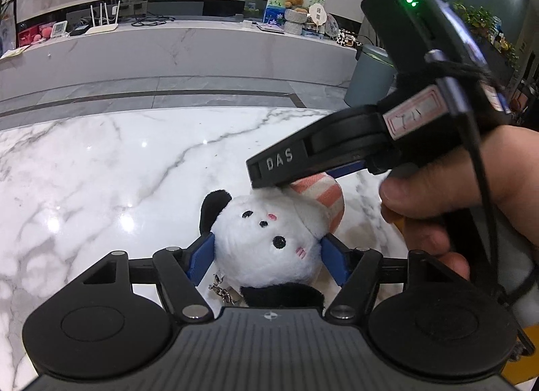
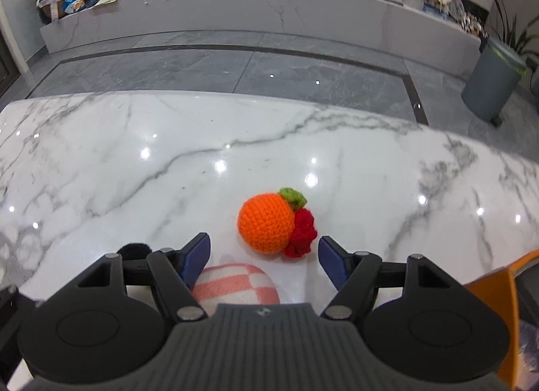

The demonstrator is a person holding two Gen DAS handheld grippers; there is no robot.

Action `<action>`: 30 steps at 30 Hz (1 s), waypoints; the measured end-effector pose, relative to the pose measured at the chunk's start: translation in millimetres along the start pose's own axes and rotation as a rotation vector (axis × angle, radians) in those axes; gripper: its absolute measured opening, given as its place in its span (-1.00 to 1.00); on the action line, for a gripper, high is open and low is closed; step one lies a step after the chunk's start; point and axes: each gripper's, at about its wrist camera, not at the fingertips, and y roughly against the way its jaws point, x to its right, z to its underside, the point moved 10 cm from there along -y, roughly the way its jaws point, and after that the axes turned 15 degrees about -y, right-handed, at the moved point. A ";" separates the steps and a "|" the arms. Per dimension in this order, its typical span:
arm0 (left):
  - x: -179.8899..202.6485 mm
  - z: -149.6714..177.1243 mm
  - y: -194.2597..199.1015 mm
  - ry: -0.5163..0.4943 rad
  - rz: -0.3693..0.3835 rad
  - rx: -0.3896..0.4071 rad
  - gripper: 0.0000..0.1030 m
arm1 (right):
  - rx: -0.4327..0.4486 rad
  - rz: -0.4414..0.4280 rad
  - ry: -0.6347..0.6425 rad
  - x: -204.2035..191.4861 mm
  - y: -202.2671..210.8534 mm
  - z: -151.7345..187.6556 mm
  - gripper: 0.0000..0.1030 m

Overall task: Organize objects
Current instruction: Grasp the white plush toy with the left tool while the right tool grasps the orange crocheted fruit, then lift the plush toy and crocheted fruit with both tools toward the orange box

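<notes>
Left gripper (image 1: 267, 251): blue pads on either side of a white plush dog head (image 1: 269, 242), both pads touching its flanks and gripping it; black ear (image 1: 213, 209) projecting at upper left, second black ear at the near edge, a metal keychain clasp (image 1: 223, 288) trailing below on the white marble tabletop (image 1: 101, 172). Against the far side of the plush, a pink-and-white checked plush ball (image 1: 320, 194). Right gripper (image 2: 264, 256): fingers apart, nothing pressed between them; the checked ball lies low between them, nearer the left pad (image 2: 195, 261), whether touching cannot be told. Just beyond the fingertips, a crocheted orange (image 2: 266, 222) with green leaf (image 2: 293, 197) and a red crocheted cluster (image 2: 303, 232) at its right side, resting on the marble. In the left wrist view, the right gripper's body crosses from the upper right, held by a hand (image 1: 465, 189), its finger lying over the checked ball. Beyond the table: grey tiled floor, a marble media console (image 2: 235, 10), a grey bin (image 2: 492, 84).
</notes>
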 end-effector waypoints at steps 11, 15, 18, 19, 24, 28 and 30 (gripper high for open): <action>-2.7 22.1 25.4 0.042 0.007 0.005 0.43 | -0.029 -0.018 -0.044 12.0 -9.1 4.9 -0.98; -3.1 27.7 36.5 -0.002 -0.036 -0.019 0.44 | -0.051 -0.001 -0.010 10.3 -4.8 13.0 -0.09; -2.9 21.4 35.1 -0.042 -0.058 -0.021 0.50 | 0.012 -0.007 0.032 2.2 10.9 7.0 0.20; -2.9 17.8 34.8 -0.051 -0.071 -0.012 0.54 | 0.042 0.002 0.051 -0.3 16.2 2.9 0.22; -2.0 8.6 27.2 -0.075 -0.072 0.025 0.65 | 0.115 0.006 0.097 -9.5 23.2 -21.4 0.32; -1.3 8.9 18.9 -0.106 -0.072 0.023 0.69 | 0.105 0.016 0.096 -8.7 6.0 -29.9 0.32; -1.0 9.7 16.8 -0.108 -0.065 0.024 0.70 | 0.101 0.033 0.105 -8.2 -6.1 -32.5 0.32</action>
